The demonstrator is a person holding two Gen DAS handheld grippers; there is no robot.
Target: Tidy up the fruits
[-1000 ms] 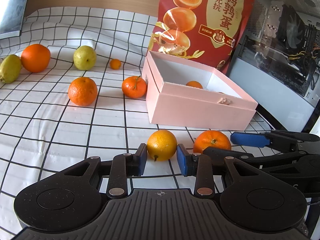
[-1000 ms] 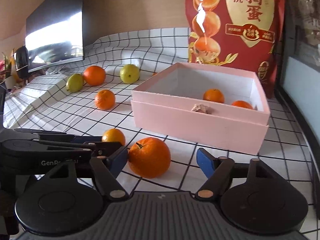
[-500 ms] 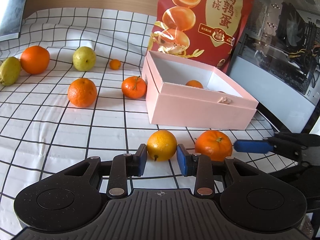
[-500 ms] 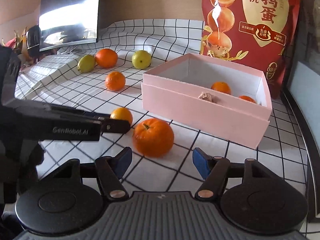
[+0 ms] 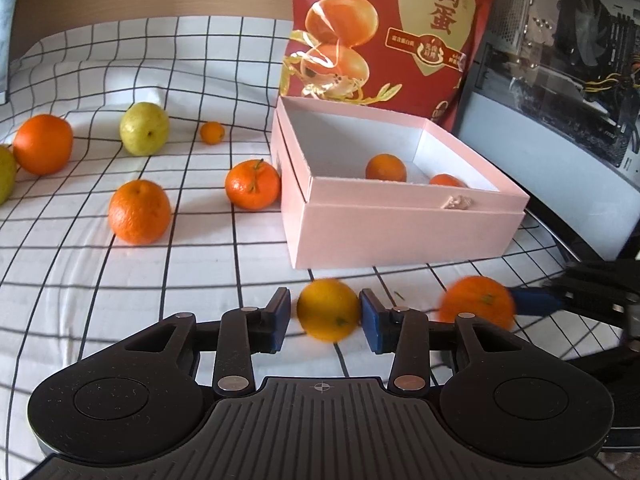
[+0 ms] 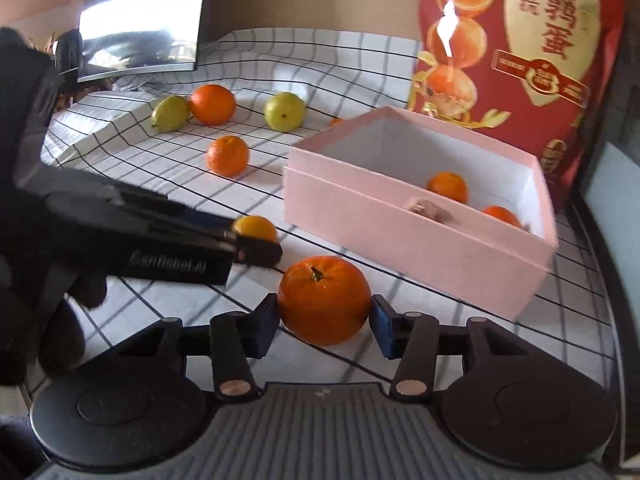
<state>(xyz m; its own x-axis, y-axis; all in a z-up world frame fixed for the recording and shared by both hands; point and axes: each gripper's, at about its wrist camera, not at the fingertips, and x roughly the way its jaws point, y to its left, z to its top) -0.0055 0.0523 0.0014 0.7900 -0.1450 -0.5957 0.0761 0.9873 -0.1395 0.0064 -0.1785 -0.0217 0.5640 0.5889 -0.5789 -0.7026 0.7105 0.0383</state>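
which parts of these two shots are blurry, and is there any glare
Left wrist view: the yellow-orange fruit and the orange smear with motion, the far fruit stay sharp. Right wrist view: the left gripper is blurred, glare whitens the screen and streaks the red bag.
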